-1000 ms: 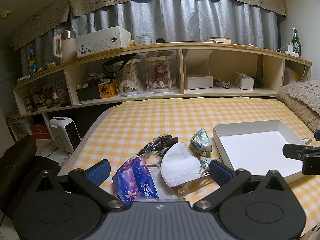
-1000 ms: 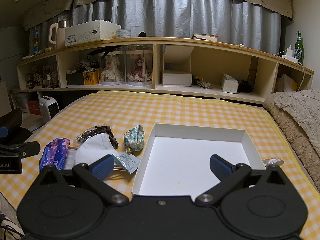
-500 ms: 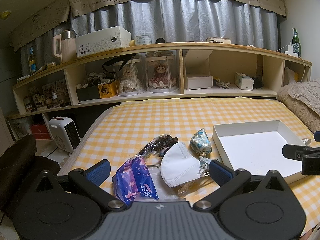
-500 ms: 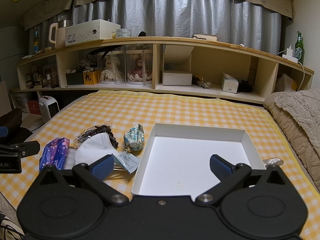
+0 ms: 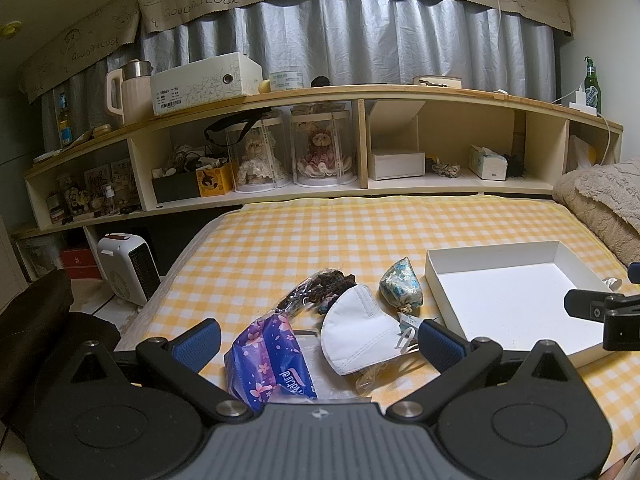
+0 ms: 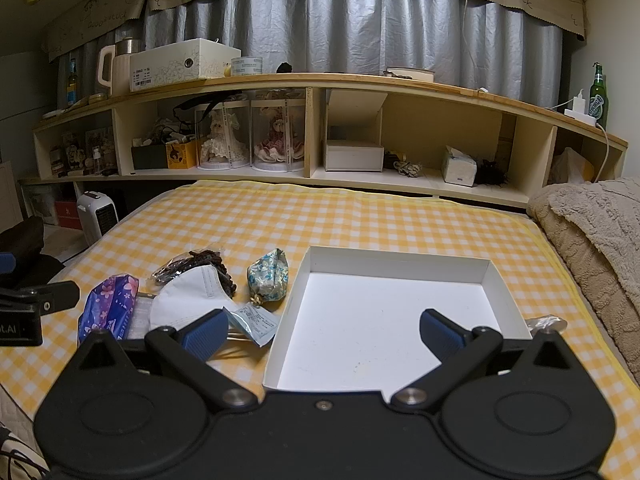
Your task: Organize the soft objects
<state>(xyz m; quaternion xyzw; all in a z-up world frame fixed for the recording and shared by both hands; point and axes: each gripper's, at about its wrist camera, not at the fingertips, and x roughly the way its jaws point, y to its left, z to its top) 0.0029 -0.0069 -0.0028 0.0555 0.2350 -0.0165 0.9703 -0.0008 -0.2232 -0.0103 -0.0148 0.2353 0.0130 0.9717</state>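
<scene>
Nothing has been picked up yet, so by my reckoning the sorting is only at its start: the white box point(image 6: 394, 332) on the yellow checked bed point(image 5: 360, 236) holds nothing, and all the soft things lie in a loose cluster just to its left. The left gripper point(image 5: 318, 340) hangs low over that cluster with its fingers point(image 5: 198, 340) spread wide and holding nothing; the purple tissue pack point(image 5: 270, 364) sits between them, nearer the left one, and the white face mask point(image 5: 358, 340) lies between them too, toward the right one. Beyond the mask are a dark bundle in a clear bag point(image 5: 320, 286) and a small floral pouch point(image 5: 400, 290), the pouch just beside the box wall. The right gripper point(image 6: 322, 334), also wide and holding nothing, hovers over the near part of the box, with a small printed packet point(image 6: 254, 324) lying by its left finger. The next move, I'd guess, is for the left one to drop onto the tissue pack or mask, pinch it squarely so the soft stuff doesn't slip, and carry it rightward into the box
</scene>
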